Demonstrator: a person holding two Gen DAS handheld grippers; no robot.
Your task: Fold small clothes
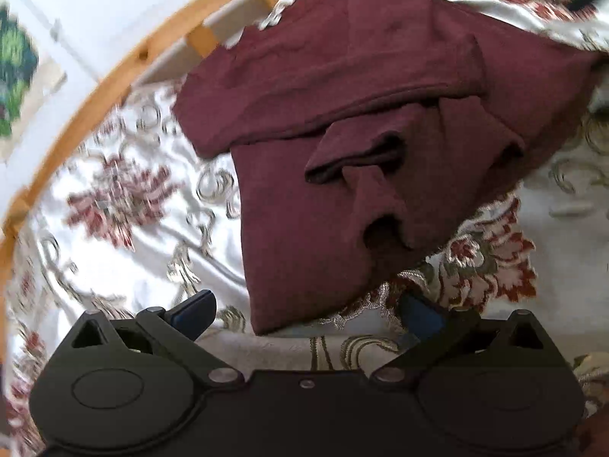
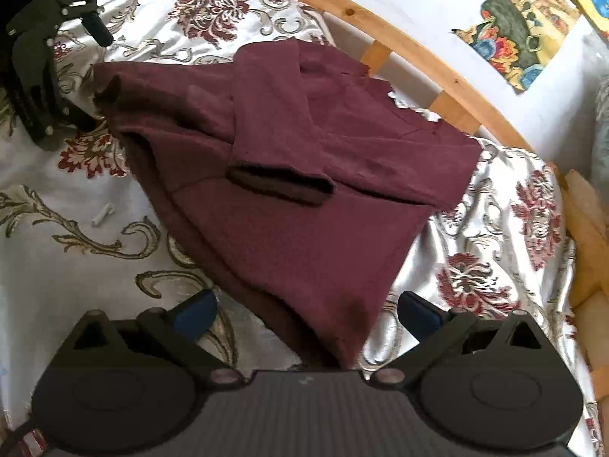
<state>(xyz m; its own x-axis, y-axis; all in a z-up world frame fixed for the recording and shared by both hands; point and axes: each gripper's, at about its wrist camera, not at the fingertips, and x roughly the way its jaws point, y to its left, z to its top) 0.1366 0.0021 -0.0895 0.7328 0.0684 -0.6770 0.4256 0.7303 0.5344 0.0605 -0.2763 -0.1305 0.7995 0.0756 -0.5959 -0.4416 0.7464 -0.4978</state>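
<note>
A maroon shirt point(image 1: 342, 144) lies partly folded on a floral bedspread point(image 1: 114, 198), sleeves laid over its body. My left gripper point(image 1: 304, 316) is open, and the shirt's lower corner lies between its blue-padded fingers. In the right wrist view the same shirt point(image 2: 304, 190) lies ahead with one sleeve cuff folded across the middle. My right gripper point(image 2: 304, 316) is open and the shirt's near corner lies between its fingers. The left gripper point(image 2: 45, 57) shows at the far left of that view, beside the shirt's other sleeve.
A curved wooden bed rail point(image 2: 437, 72) borders the bedspread point(image 2: 114, 228) on the far side, with a white wall and a colourful picture point(image 2: 533, 26) behind. A small white scrap point(image 2: 102, 215) lies on the bedspread left of the shirt.
</note>
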